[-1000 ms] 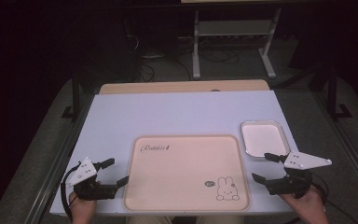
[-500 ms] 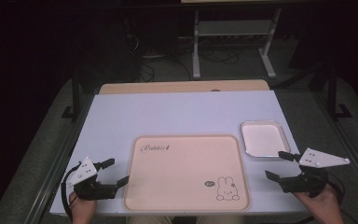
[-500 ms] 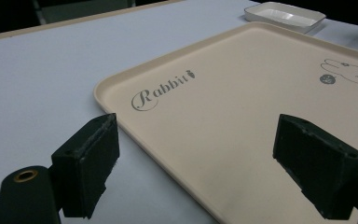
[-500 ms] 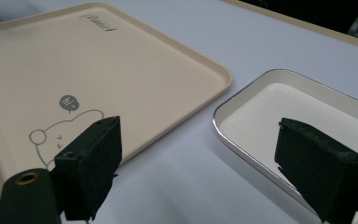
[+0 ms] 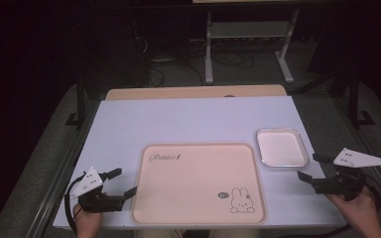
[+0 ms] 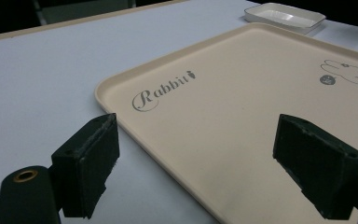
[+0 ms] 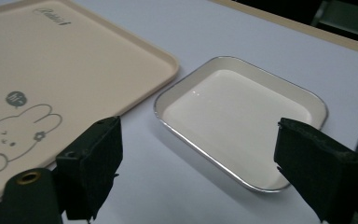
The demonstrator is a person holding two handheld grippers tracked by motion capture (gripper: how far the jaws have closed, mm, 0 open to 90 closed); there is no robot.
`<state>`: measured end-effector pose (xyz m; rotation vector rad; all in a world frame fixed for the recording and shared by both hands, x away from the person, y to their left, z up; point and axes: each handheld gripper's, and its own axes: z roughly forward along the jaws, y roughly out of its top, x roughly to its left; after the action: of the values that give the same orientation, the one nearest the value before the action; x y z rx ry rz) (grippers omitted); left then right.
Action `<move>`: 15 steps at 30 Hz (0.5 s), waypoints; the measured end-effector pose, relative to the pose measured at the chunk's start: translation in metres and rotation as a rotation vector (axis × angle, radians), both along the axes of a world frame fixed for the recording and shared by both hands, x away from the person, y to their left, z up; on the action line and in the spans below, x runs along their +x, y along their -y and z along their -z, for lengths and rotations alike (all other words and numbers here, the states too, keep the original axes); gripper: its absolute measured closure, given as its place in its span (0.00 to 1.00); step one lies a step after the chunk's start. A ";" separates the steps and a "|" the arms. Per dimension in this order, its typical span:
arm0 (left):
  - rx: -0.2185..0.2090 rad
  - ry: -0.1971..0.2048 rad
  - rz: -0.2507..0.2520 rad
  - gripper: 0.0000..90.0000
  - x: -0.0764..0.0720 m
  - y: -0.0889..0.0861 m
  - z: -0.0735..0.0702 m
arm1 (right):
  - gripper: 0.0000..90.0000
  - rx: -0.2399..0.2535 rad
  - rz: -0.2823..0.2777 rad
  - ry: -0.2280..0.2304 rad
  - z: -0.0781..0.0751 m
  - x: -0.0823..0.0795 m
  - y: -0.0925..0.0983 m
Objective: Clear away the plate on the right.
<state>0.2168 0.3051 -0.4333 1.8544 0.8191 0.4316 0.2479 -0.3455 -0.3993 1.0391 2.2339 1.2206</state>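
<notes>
Fingers [image 5: 117, 173] of your left gripper [image 5: 120, 182] and right gripper [image 5: 311, 167] spread wide, holding nothing, flanking the tray [image 5: 198, 183] at the tabletop's [image 5: 188, 121] near edge.

Matt beige plastic tray [image 6: 242, 116]; glossy white metal-rimmed dish [image 7: 242, 121]; smooth matt table [image 5: 188, 121].

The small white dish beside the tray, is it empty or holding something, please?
Empty: the small white dish shows only its bare, glossy white bottom, with nothing lying inside.
</notes>
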 end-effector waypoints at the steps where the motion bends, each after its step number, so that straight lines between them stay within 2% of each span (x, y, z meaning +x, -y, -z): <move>1: 0.000 0.000 0.000 0.16 0.000 0.000 0.000 | 0.17 -0.005 0.005 0.001 -0.001 0.002 0.003; 9: -0.001 0.000 -0.002 0.16 0.000 0.000 0.000 | 0.19 -0.015 0.074 -0.016 -0.005 0.018 0.020; 15: 0.000 -0.001 -0.002 0.16 0.000 0.000 0.000 | 0.25 -0.017 0.120 -0.076 -0.004 0.040 0.031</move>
<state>0.2169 0.3054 -0.4333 1.8537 0.8217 0.4322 0.2878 -0.3761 -0.3956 1.2131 2.1991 1.1277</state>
